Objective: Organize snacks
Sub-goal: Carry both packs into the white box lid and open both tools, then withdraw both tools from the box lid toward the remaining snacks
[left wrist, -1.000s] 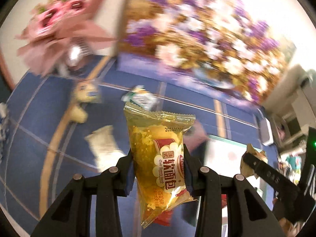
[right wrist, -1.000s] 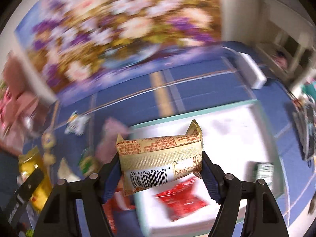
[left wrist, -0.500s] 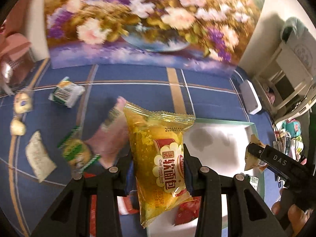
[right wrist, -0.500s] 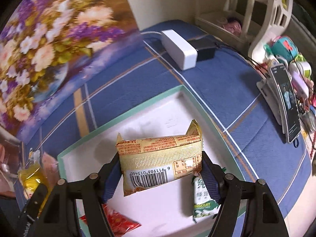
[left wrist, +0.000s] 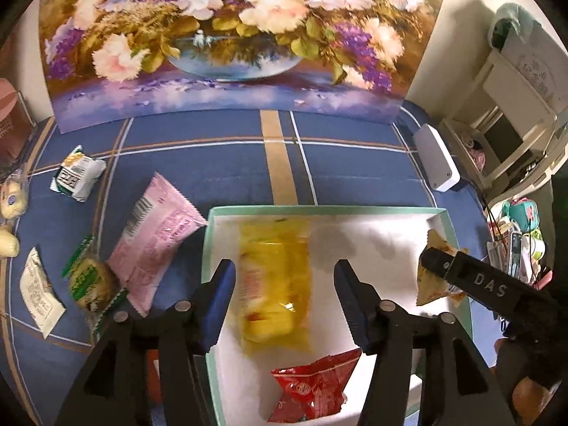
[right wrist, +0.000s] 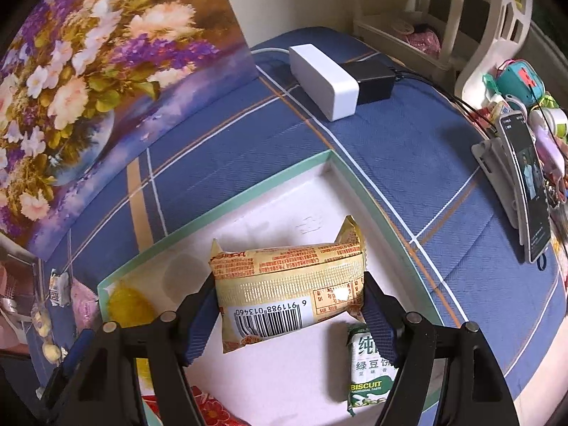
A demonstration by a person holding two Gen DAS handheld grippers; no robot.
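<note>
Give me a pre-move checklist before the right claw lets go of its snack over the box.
1. Right claw shut on the tan snack pack, pads pressing both ends: ok.
2. Tan pack above the white box, inside its green rim: ok.
3. Left claw jaws opening; yellow bread pack blurred between them and free of the pads, over the box: ok.
4. Yellow pack settled on the box floor: cannot tell, too blurred.
5. Landing spot under the tan pack: bare floor directly beneath is hidden; green biscuit pack lies close on the right side: cannot tell.
6. Red snack pack clear of the drop spot, at the near end: ok.
</note>
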